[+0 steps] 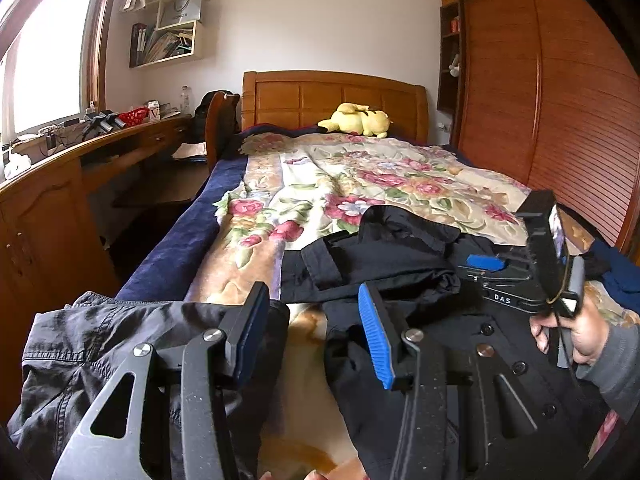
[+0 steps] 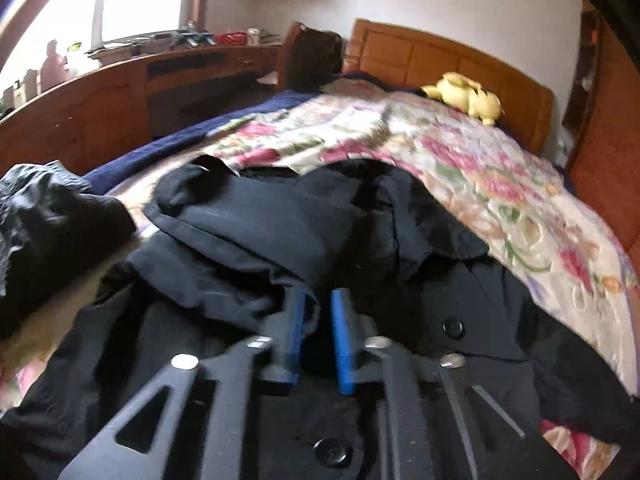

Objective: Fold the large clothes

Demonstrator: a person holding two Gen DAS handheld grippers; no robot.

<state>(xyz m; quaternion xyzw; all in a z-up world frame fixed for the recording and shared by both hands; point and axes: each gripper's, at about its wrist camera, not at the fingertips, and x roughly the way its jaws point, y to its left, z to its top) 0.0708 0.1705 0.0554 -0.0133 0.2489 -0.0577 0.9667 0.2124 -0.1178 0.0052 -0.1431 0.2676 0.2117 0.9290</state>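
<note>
Currently I hover both tools over the black coat (image 2: 304,232) rumpled on the bed (image 1: 168,264): left tool (image 1: 316,340) half open, empty; right tool (image 2: 314,340) narrowly parted, nothing pinched. Flatten the coat before creasing; the grey garment (image 1: 104,344) crowds its left edge.

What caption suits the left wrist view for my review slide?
Left gripper hangs open between a grey garment and a black buttoned coat on the floral bedspread.
</note>
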